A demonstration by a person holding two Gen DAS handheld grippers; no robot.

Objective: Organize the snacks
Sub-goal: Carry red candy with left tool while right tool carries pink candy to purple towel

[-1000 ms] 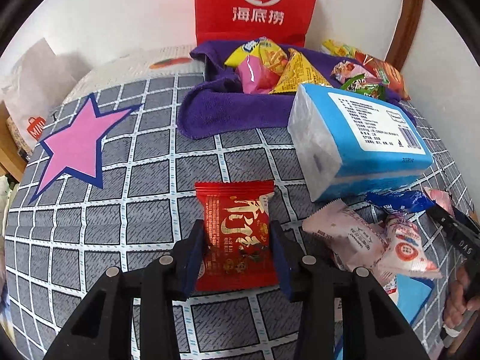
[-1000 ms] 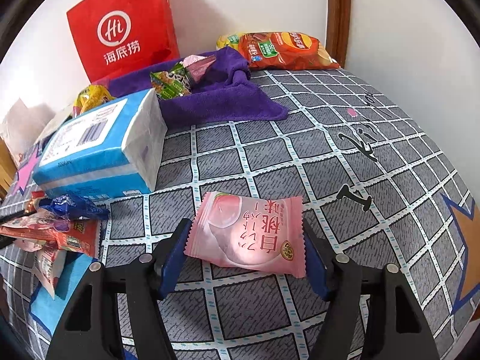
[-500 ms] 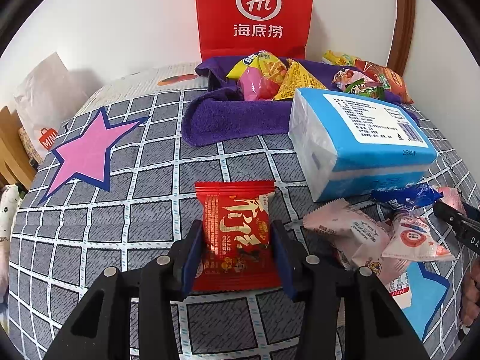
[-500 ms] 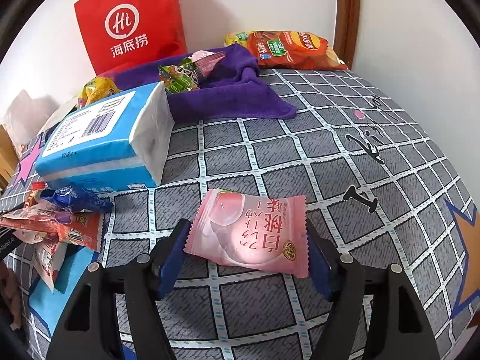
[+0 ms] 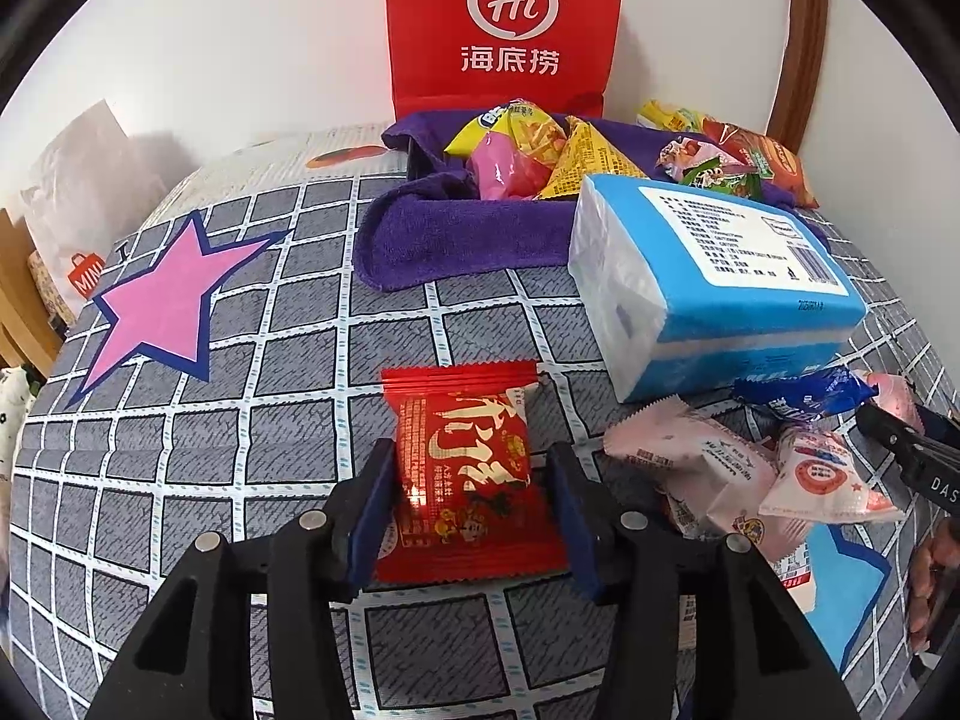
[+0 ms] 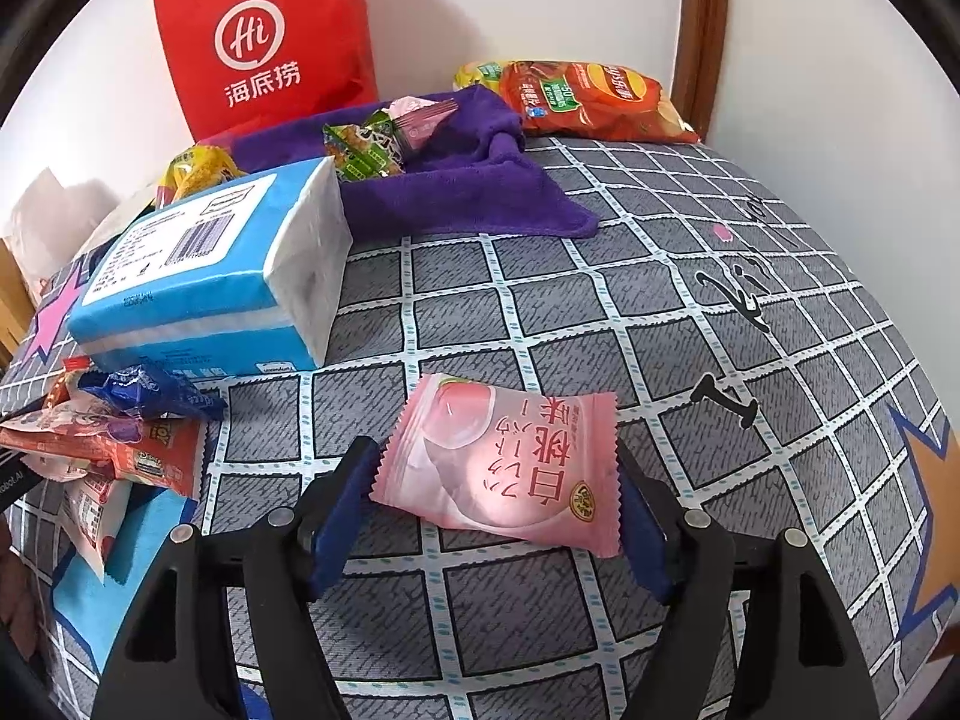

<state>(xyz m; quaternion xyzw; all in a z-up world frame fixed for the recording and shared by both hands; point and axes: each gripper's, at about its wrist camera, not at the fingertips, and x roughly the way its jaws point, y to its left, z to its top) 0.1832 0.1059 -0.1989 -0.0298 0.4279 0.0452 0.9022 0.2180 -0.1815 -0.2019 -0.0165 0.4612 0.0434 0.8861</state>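
Between the blue pads of the left gripper (image 5: 471, 516) lies a glossy red foil snack packet with gold lettering (image 5: 465, 468), flat on the grey checked bedspread (image 5: 288, 360); the jaws are opening, and narrow gaps show at both pads, so the packet sits between them without being squeezed. The right gripper (image 6: 498, 516) straddles a pale pink plastic snack packet printed with a peach (image 6: 510, 468), which also rests on the bedspread; its jaws stand apart, clear of the packet's left edge, while the right pad is hidden behind the wrapper's corner. Just right of the red packet, a loose heap of pink, white and blue wrapped snacks (image 5: 780, 468) lies against the front of a blue-and-white plastic-wrapped tissue brick (image 5: 714, 288). Beyond that, a rumpled purple towel (image 5: 444, 234) holds yellow, pink and green snack bags (image 5: 528, 150), with an orange chip bag (image 6: 594, 102) at its far right corner. A red paper shopping bag with a white logo (image 5: 504, 24) stands upright against the white wall behind the towel.
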